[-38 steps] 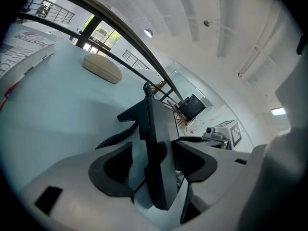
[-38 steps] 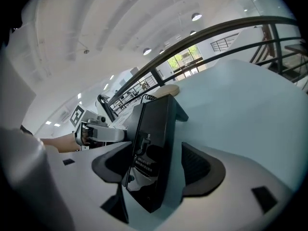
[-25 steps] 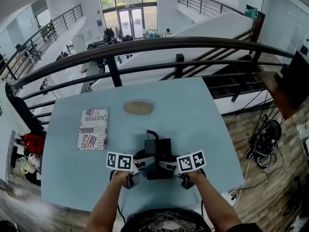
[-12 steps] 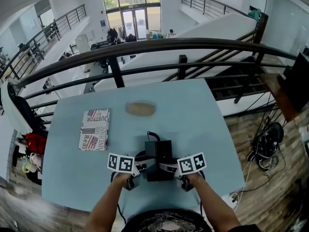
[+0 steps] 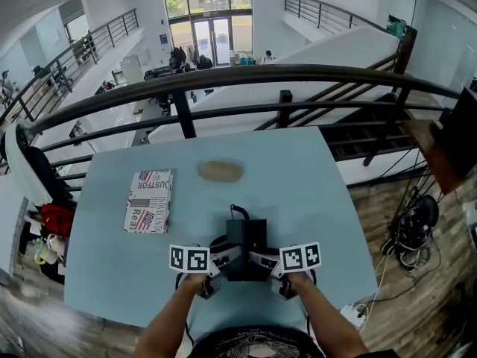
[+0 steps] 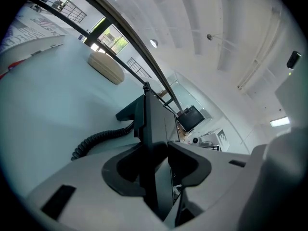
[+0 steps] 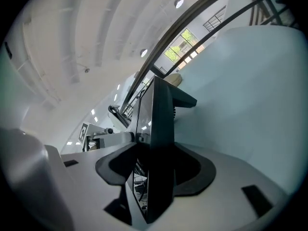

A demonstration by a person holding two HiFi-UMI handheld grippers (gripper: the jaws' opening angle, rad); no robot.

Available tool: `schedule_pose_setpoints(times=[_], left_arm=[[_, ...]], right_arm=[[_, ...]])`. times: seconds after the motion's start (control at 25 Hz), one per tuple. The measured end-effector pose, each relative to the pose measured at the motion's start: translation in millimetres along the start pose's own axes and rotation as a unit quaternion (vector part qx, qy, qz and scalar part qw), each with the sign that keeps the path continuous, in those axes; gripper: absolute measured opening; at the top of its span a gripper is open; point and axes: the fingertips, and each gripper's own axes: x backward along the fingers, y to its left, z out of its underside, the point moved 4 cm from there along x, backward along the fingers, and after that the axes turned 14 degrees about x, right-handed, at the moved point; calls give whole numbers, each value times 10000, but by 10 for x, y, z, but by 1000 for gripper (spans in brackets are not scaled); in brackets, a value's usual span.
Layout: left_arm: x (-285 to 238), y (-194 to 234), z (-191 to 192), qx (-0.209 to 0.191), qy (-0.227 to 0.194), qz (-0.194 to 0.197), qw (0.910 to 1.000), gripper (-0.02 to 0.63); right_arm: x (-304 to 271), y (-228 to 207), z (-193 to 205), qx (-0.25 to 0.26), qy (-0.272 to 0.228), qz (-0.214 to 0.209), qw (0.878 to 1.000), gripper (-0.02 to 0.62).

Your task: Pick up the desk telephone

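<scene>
The telephone [image 5: 247, 248] sat centred by the near edge of the surface [image 5: 320, 185]. The left tool [image 5: 222, 258] and right tool [image 5: 268, 259] had just been closing on its left and right rims, pads seemingly pressing. It looked like stiff, smooth plastic, likely light; a level two-sided hold suited it, though the coiled cord [image 6: 98, 139] might drag. Open room lay above; the book [image 5: 148, 201] lay well left.
</scene>
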Motion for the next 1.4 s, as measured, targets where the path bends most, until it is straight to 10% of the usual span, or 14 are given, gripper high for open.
schedule_pose_setpoints(times=[0.64, 1.4], left_arm=[[105, -170, -52, -32, -619, 49, 9981, 152], [502, -1168, -545, -977, -1712, 551, 9788, 152]], right_arm=[[89, 123, -155, 160, -312, -152, 9993, 210], [554, 771, -1090, 1396, -1329, -251, 9809, 204]])
